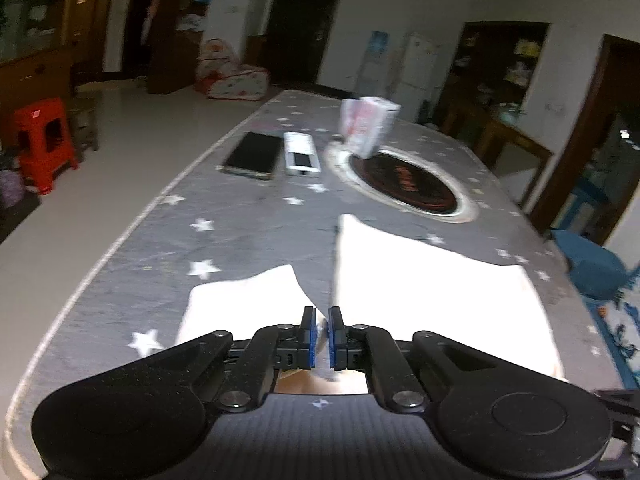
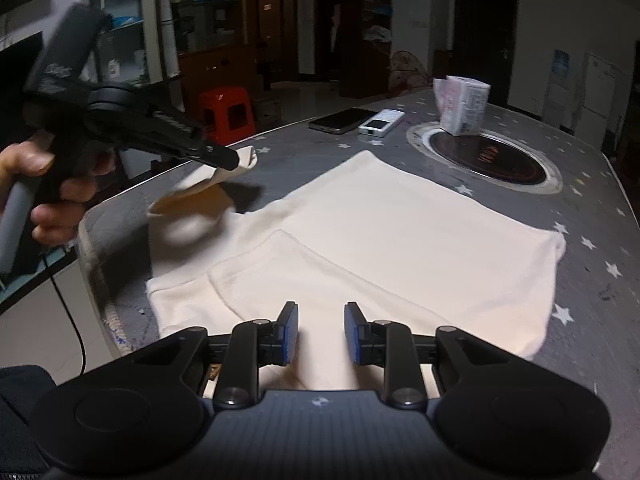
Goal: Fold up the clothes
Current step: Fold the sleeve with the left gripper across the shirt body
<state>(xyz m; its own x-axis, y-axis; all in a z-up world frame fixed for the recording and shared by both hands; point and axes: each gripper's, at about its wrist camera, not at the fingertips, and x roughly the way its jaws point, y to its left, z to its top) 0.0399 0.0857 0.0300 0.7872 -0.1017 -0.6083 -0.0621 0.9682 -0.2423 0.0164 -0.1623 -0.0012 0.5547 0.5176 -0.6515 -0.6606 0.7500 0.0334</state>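
Observation:
A cream garment lies spread flat on the grey star-patterned table. Its near right part is folded over the body. My left gripper is shut on the garment's left sleeve and holds it lifted above the table's left edge; it shows from outside in the right wrist view. The cloth looks bright white in the left wrist view. My right gripper is open and empty, low over the garment's near edge.
A dark phone and a white device lie at the far left of the table. A paper packet stands by a round black inset burner. A red stool stands on the floor at the left.

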